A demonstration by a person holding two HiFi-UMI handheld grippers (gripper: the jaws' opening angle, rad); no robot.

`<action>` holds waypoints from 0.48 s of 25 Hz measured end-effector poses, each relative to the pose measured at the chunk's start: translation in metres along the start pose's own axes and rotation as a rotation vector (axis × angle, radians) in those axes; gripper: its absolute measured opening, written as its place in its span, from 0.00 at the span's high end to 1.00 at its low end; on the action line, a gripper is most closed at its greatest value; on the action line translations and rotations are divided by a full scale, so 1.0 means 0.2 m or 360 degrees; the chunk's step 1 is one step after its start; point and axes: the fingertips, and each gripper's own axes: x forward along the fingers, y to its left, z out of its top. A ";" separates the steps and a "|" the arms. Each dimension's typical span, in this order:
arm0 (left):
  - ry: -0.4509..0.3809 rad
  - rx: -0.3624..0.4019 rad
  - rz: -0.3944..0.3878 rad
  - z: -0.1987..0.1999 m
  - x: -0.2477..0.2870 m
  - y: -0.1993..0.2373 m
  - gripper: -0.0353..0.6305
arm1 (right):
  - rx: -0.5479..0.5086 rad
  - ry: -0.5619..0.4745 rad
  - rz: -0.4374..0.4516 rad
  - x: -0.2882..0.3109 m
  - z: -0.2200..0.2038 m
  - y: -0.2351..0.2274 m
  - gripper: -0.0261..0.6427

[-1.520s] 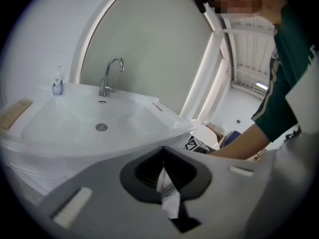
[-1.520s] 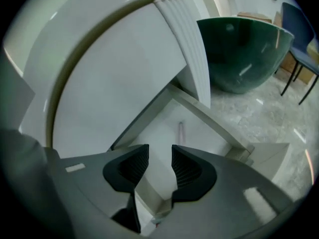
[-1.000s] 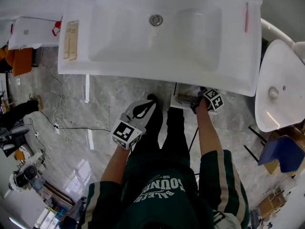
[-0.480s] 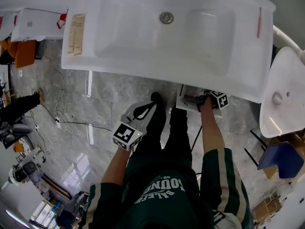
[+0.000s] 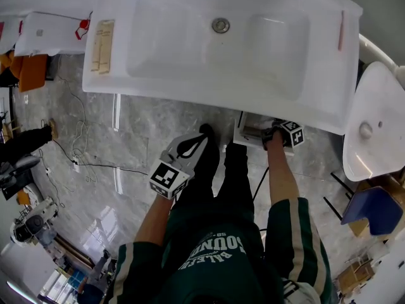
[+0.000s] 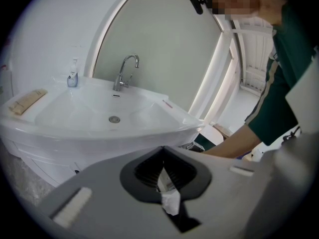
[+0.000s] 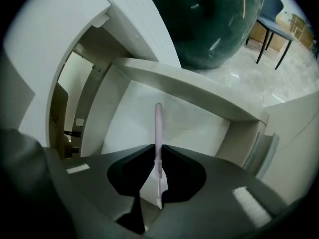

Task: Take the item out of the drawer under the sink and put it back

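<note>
1. The person stands at a white sink (image 5: 171,75), with a marble floor (image 5: 136,151) underneath.
2. The right gripper (image 5: 271,133) reaches under the sink's front edge into an open white drawer (image 5: 245,132).
3. In the right gripper view, a slender pink stick (image 7: 158,128) stands between the jaws of the right gripper (image 7: 158,172). The jaws are closing, and their pads already meet the stick on both sides near its thinner, paler end.
4. The longer part of the pink stick points ahead over the drawer's pale inner floor (image 7: 184,123). From this view I cannot tell whether its far tip touches that floor.
5. The left gripper (image 5: 197,139) hangs in front of the person's legs, well clear of the drawer and below the sink's edge.
6. In the left gripper view, the jaws of the left gripper (image 6: 167,183) are pressed together. A small white scrap (image 6: 170,202) shows where the tips meet. Whether it is a held thing or part of the pads is unclear.
7. On the sink are a chrome faucet (image 6: 124,71), a small soap bottle (image 6: 73,78), a tan strip-shaped item (image 5: 101,46) on the left rim and a second pink stick-like item (image 5: 342,30) on the right rim.
8. A white toilet (image 5: 373,119) stands to the right of the sink.
</note>
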 end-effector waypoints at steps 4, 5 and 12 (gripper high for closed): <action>-0.0020 0.0014 -0.0013 0.05 -0.02 -0.02 0.87 | -0.0022 -0.0057 0.0065 -0.05 0.04 0.03 0.89; -0.0026 0.0016 -0.0018 0.06 -0.03 -0.03 0.87 | -0.0024 -0.0064 0.0077 -0.07 0.04 0.04 0.89; -0.0070 0.0053 -0.0047 0.15 -0.08 -0.08 0.87 | -0.0044 -0.0075 0.0147 -0.25 0.02 0.11 0.89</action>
